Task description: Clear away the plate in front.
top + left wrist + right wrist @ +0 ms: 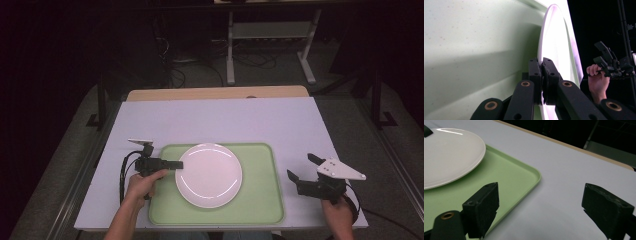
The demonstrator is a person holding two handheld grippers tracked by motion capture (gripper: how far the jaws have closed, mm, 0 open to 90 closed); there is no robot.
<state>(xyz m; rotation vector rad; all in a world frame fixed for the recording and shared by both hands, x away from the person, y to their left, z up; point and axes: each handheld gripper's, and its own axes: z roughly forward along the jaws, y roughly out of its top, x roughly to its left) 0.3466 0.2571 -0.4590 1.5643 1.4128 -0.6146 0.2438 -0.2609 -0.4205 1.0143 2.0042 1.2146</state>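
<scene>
Left gripper clamped on rim of white plate, which sits on green tray mid-table. Right gripper jaws wide apart, holding nothing, over table right of tray. Judgement: lift level, slowly; thin rim grip may slip.

Table: a pale lavender-grey top with a light wooden strip showing along its far edge.
Floor: grey carpet around the table, speckled and evenly lit near it.
Far furniture: a white metal frame on two legs with feet, standing well beyond the table.
Cables: dark loops on the floor near that frame.
Side stands: black posts flank the table.
Light: bright on the table, the room behind very dark.
</scene>
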